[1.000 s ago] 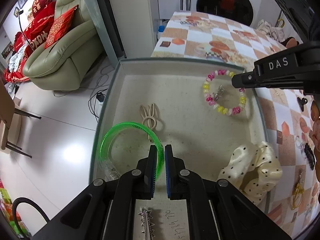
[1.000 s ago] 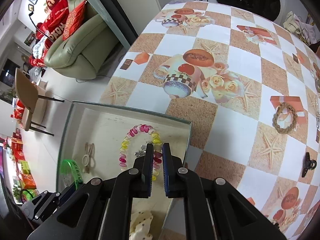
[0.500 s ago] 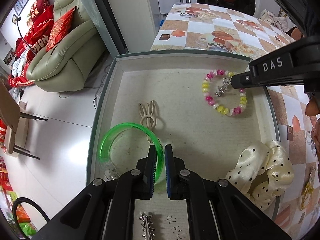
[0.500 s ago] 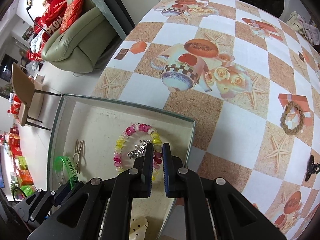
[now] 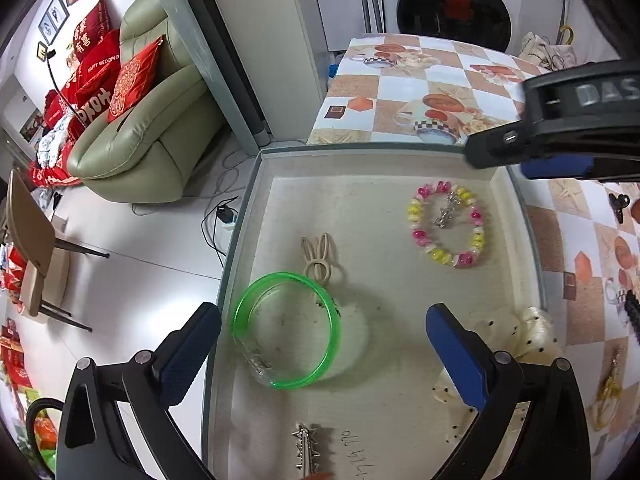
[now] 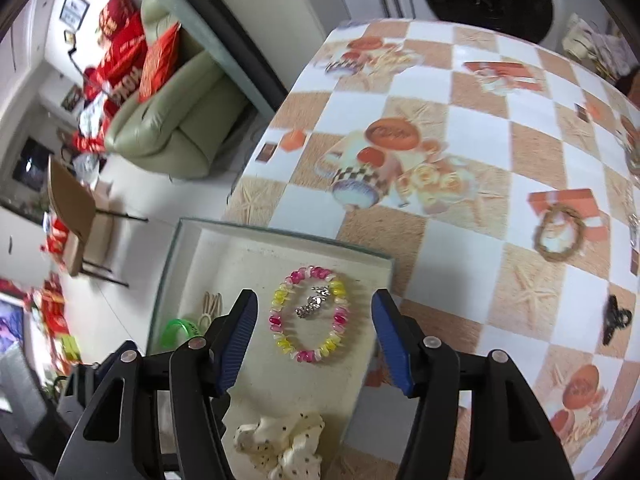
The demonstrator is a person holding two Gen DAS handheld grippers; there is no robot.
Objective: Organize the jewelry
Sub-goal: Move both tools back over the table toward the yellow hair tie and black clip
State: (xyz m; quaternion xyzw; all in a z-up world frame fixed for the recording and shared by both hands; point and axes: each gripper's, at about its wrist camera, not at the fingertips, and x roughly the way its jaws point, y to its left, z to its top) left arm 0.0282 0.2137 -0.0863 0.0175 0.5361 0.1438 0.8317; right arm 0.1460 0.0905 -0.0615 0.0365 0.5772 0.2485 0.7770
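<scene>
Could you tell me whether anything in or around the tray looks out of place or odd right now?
Inside the tray nothing looks damaged or spilled: the green bangle, beaded bracelet, rabbit-ear hair tie and polka-dot scrunchie lie flat. Stray pieces remain out on the tablecloth, including a black claw clip.

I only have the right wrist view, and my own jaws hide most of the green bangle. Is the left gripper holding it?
Observer: No. The left gripper's jaws have just opened wide, and the green bangle lies flat on the tray floor between them, untouched.
Operator: Anything in the tray I can't see?
Observer: A spiked silver hair clip lies at the near end of the tray.
Operator: Anything left outside it?
Observer: A small gold piece lies on the tablecloth to the tray's right.
</scene>
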